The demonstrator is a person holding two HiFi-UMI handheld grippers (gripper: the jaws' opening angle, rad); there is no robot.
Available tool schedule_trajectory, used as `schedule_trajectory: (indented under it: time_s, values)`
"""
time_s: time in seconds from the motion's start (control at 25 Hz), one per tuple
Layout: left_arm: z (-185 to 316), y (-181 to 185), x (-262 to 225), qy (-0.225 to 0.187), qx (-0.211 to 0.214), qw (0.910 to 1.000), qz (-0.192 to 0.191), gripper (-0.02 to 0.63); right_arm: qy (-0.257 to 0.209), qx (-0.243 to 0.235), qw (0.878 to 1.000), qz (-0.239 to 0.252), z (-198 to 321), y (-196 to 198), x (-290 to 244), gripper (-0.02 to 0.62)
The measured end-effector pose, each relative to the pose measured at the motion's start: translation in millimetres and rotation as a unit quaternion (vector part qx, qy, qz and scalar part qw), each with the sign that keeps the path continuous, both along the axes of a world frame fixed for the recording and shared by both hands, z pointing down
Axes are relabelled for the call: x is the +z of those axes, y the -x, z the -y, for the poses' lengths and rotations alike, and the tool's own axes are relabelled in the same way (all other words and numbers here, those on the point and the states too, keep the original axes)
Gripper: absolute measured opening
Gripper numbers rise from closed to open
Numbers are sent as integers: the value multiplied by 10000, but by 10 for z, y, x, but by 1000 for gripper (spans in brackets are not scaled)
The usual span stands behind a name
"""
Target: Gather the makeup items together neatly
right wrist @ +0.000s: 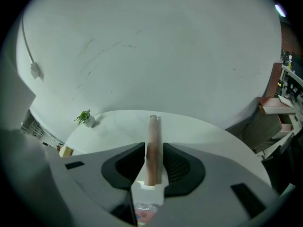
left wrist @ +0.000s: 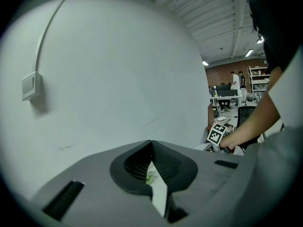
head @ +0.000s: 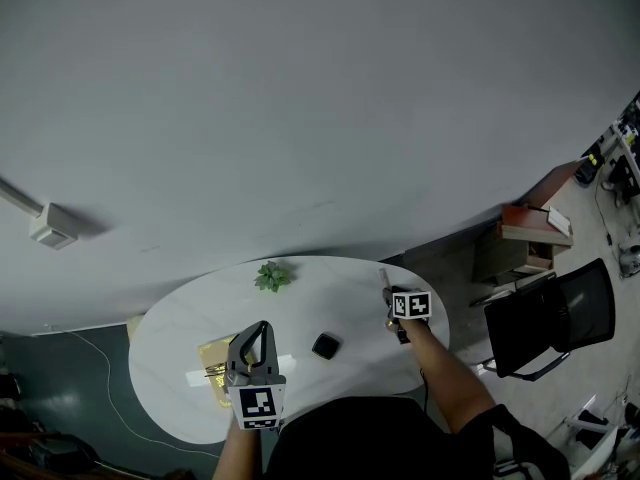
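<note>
The right gripper view shows what the head view barely does. A slim brownish-pink tube with a clear tip (right wrist: 152, 138) lies lengthwise between the jaws of the right gripper (right wrist: 154, 145), at the middle of the lower half of the frame. The jaws stand a little apart. The left pad is right at the tube, and a sliver of the white oval table (right wrist: 118, 126) shows between the tube and the right pad, so it is not clamped. The tube's far end points up the frame across the tabletop.

In the head view the tube is only a thin pale stick at the table's right edge. That view alone shows a small black square case (head: 325, 346) at the lower middle of the table and a flat gold-coloured item (head: 213, 360) to its left.

In the left gripper view the jaws of the left gripper (left wrist: 151, 143) meet at their tips with nothing held. Through the gap below them shows a small green potted plant (left wrist: 150, 178), which sits at the table's upper edge in the head view.
</note>
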State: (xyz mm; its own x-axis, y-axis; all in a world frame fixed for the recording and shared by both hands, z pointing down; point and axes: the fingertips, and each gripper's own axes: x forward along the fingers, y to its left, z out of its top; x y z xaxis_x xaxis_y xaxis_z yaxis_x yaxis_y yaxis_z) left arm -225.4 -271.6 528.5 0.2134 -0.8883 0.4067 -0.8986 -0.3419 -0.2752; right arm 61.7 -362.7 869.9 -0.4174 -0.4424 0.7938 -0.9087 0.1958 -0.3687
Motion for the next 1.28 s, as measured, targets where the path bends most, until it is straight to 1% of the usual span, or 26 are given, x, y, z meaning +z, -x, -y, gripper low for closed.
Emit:
schedule_trajectory:
  time_s: [0.32, 0.6, 0.76, 1.0, 1.08, 1.12, 1.28]
  values:
    - [-69, -6, -51, -76, -21, 10000, -55, 21, -79, -44, 9999, 55, -72, -39, -141, 121]
    - [-176, -63, -58, -96, -10, 9999, -103, 21, -14, -146, 9999, 67, -251, -80, -148, 121]
    - [-266, -81, -33, -51, -36, 9999, -83, 21, 56, -326, 9994, 93, -280, 26, -96, 121]
    - [-377, 3, -30, -11, -141, 9999, 8, 21, 113, -576, 9982, -145, -187, 265, -11, 121]
    - [-409, 46, -31, 6, -185, 9998, 41, 21, 138, -548, 9980, -292, -174, 264, 16, 112]
    - [-424, 68, -28, 14, -205, 9998, 52, 21, 133, -498, 9981, -331, -167, 253, 20, 86]
    - [-457, 122, 1, 49, -244, 9997, 68, 21, 112, -84, 9997, -192, -154, 183, 10, 83]
